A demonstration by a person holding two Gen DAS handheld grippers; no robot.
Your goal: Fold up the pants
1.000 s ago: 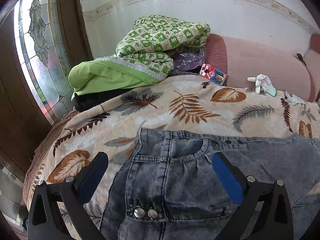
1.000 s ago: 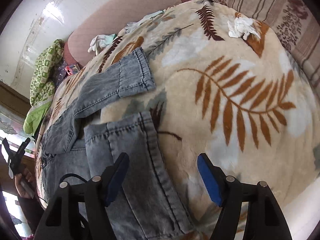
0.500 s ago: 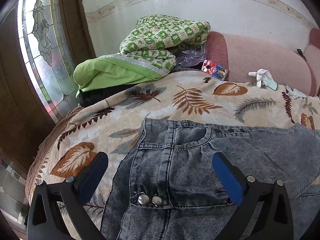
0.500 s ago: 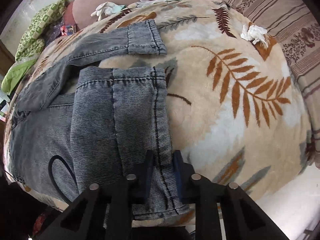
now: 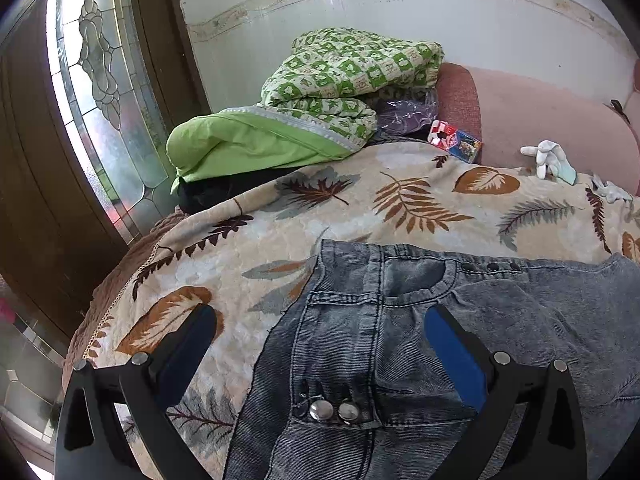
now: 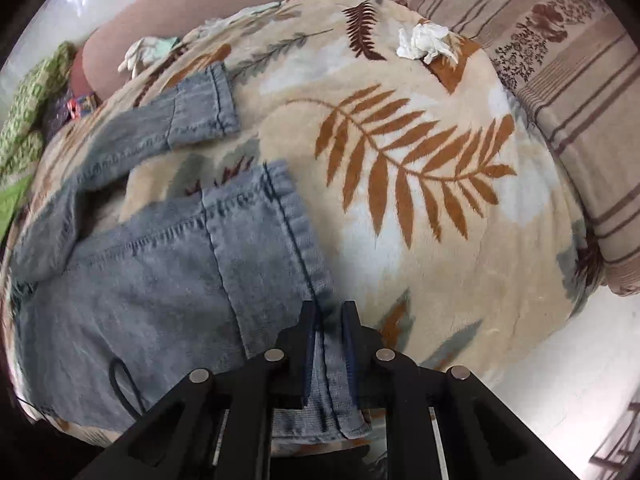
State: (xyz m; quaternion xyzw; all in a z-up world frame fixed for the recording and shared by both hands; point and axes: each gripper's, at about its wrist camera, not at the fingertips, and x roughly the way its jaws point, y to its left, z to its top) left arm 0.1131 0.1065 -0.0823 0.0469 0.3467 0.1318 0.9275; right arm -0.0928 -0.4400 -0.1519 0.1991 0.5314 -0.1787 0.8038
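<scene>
Pants (image 6: 168, 264) hem clamped in right hand-held gripper (image 6: 328, 320), seemingly lifted; left hand-held gripper (image 5: 320, 344) wide apart above waistband.

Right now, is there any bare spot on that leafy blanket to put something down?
Yes: the blanket lies bare between the jeans hem and the striped cushion, below the crumpled tissue. The far corner is crowded with the green quilt.

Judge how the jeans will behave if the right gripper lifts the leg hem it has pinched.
The jeans will likely drape, not hold shape: the hem already bends up between the right gripper's closed jaws. They probably drag rather than slide, since the blanket looks plush. The waist, under the open left gripper, should stay put.
</scene>
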